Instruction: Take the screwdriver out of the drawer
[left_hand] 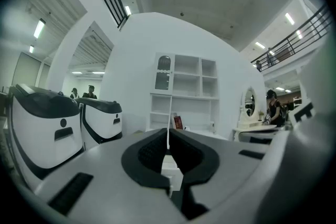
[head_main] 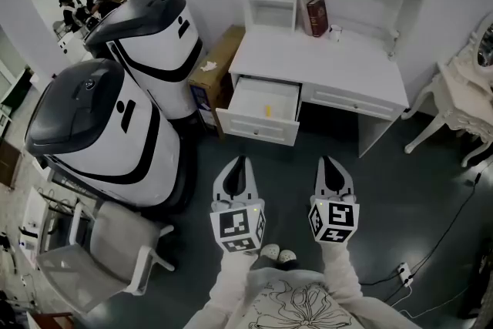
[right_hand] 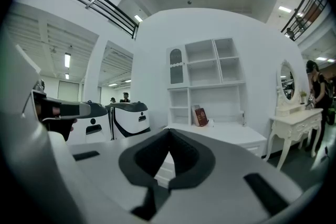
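Note:
A white desk (head_main: 362, 73) stands ahead with its left drawer (head_main: 258, 127) pulled open. A small yellow thing (head_main: 268, 111), probably the screwdriver, lies inside it. Both grippers hang over the dark floor, short of the drawer and apart from it. My left gripper (head_main: 240, 160) is shut with nothing in it, and my right gripper (head_main: 330, 159) is likewise shut and empty. In the left gripper view the jaws (left_hand: 168, 129) meet at their tips, with a bit of the drawer front (left_hand: 169, 166) showing behind them. The right gripper view shows that gripper (right_hand: 169, 135) closed to a point too.
Two big white-and-black machines (head_main: 100, 127) fill the left side, with a cardboard box (head_main: 218, 58) beside the desk. A grey chair (head_main: 96, 254) sits at the lower left. An ornate white table (head_main: 454, 100) stands at the right. Books (head_main: 314, 15) rest on the desk. A power strip (head_main: 404, 273) lies on the floor.

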`<state>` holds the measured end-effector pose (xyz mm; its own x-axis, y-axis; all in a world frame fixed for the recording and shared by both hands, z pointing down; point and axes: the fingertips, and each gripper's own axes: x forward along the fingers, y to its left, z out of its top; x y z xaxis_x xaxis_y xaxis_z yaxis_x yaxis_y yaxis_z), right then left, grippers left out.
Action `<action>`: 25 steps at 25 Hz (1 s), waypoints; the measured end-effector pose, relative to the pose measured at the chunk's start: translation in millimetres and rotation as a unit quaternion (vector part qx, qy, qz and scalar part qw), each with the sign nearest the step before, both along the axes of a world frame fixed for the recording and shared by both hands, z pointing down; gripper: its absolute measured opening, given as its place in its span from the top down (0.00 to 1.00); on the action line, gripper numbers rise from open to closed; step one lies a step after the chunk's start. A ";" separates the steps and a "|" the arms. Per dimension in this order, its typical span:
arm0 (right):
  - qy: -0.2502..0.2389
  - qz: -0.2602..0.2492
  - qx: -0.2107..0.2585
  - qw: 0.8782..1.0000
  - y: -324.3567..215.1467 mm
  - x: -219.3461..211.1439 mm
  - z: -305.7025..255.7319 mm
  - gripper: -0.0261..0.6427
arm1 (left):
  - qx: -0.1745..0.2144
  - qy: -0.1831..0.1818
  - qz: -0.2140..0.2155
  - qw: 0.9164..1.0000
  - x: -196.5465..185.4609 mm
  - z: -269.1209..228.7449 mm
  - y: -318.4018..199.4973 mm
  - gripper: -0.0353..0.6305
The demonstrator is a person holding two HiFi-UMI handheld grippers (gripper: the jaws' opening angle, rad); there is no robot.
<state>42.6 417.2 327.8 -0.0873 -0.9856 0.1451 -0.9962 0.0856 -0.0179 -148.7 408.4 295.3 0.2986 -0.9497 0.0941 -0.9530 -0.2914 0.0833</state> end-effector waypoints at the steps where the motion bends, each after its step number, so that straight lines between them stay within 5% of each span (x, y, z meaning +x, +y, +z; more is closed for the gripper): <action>1: -0.004 0.001 -0.001 1.000 -1.4 -0.9 1.4 0.96 | -0.001 0.000 0.001 1.000 -0.9 1.2 -1.5 0.93; 16: -0.014 0.029 -0.023 0.999 -22.2 -4.6 27.2 0.96 | -0.024 -0.002 0.025 0.999 -3.4 25.8 -30.6 0.93; 25: -0.021 0.022 -0.030 0.999 -78.6 12.3 36.5 0.96 | -0.034 -0.007 0.015 0.999 10.1 35.7 -84.4 0.93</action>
